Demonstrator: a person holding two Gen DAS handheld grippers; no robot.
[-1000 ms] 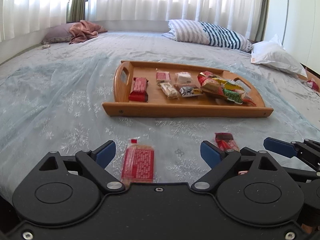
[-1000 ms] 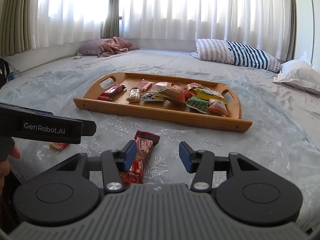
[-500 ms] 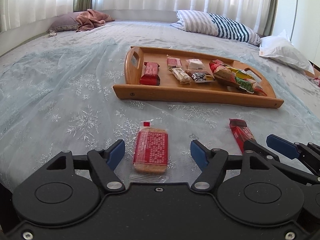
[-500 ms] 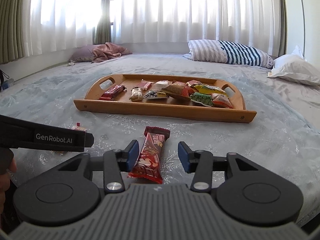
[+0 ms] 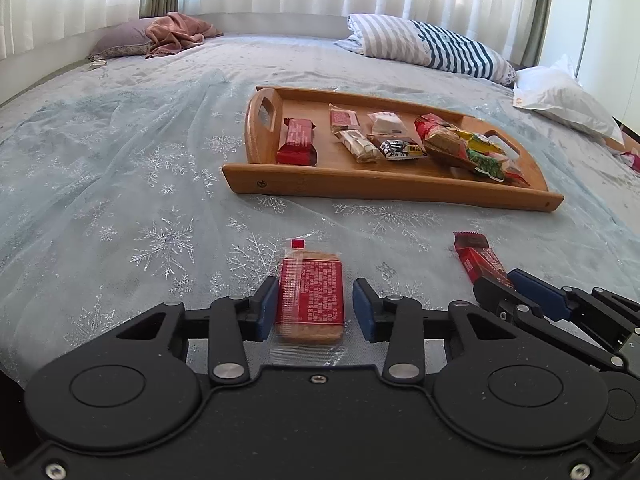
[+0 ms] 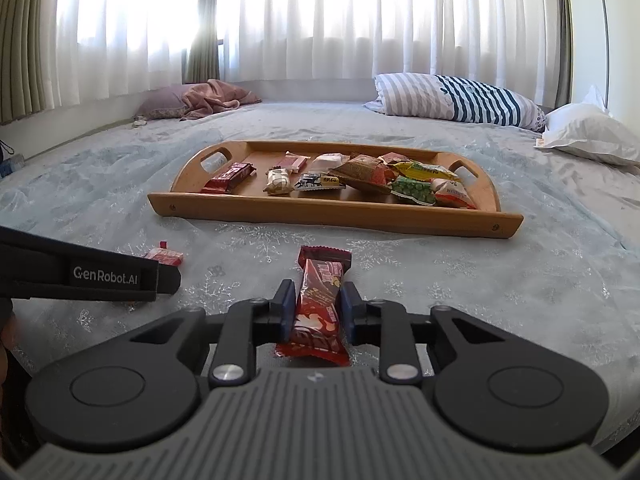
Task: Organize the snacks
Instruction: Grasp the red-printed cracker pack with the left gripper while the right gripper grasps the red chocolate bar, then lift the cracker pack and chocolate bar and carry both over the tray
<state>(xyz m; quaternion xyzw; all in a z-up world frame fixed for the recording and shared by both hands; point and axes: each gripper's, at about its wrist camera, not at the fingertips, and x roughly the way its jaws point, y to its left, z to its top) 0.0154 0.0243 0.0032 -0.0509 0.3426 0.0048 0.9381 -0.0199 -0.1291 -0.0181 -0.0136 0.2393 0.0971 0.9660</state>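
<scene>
A red cracker packet (image 5: pixel 311 298) lies on the bed cover between the fingers of my left gripper (image 5: pixel 314 308). The left pad touches its edge; a small gap shows at the right pad. A red chocolate bar (image 6: pixel 318 306) sits between the blue pads of my right gripper (image 6: pixel 316 310), which are closed against its sides. The bar also shows in the left wrist view (image 5: pixel 480 262), with the right gripper on its near end. A wooden tray (image 5: pixel 384 188) holding several snacks stands further back; it also shows in the right wrist view (image 6: pixel 332 210).
The bed has a pale blue snowflake cover. A striped pillow (image 5: pixel 432 50), a white pillow (image 5: pixel 564 96) and a pink blanket on a pillow (image 5: pixel 176 34) lie at the far side under the curtains. The left gripper's body (image 6: pixel 88 276) reaches into the right wrist view.
Both grippers have moved forward over their snacks and narrowed. The right jaws closed on the chocolate bar; the left jaws closed in around the cracker packet.
</scene>
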